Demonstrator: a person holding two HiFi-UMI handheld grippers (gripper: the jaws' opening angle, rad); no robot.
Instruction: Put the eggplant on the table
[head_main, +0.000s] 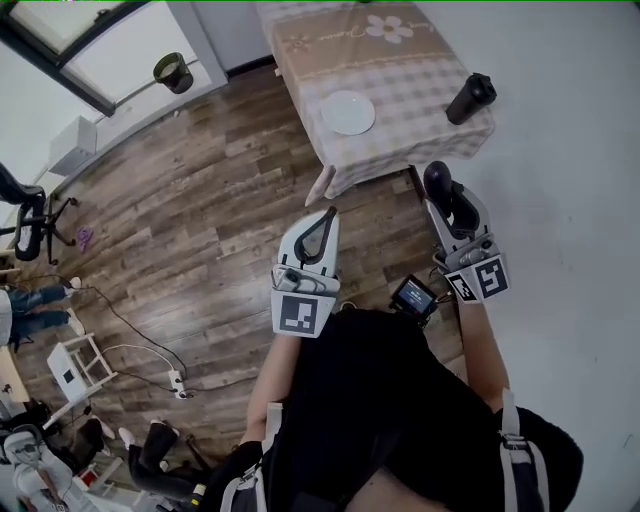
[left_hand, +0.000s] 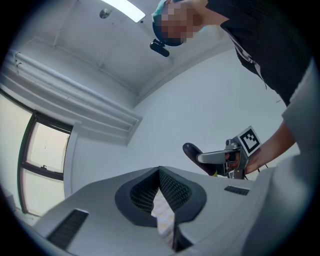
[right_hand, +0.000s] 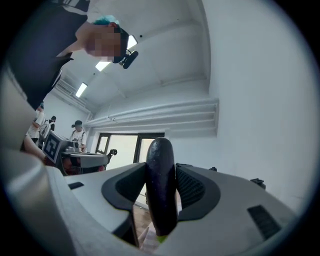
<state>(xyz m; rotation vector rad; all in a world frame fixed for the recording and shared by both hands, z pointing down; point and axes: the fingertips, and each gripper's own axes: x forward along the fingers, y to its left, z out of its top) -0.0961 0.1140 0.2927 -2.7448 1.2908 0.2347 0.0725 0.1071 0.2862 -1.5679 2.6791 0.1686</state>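
**Between the right tool's jaws, the eggplant is waiting short of the surface**

Between those jaws the eggplant (right_hand: 161, 185) is standing lengthwise, its dark rounded end poking out past the tips and a little green showing at its lower end. The right tool (head_main: 448, 205) is clamping it from both sides. The jaws are sitting wide only because the eggplant is filling the gap between them. From the head view the eggplant (head_main: 437, 180) is hanging in the air just off the near corner of the surface (head_main: 400, 150), not yet over it and not touching it. A grip around the middle like this is probably keeping the smooth skin from sliding out while it is carried.

Beside it the left tool (head_main: 328, 215) is pointing the same way, its jaws brought together on nothing — it is looking like a spare hand here, with no part in the carrying.

Further out, the surface is wearing a checked cloth. A white plate (head_main: 348, 112) is sitting towards its middle and a black bottle (head_main: 470, 98) is lying near the right edge, so the bare cloth at the near side is likely the easiest landing spot. Wooden floor (head_main: 200, 200) is stretching away to the left — the eggplant would be dropping there if let go too early.
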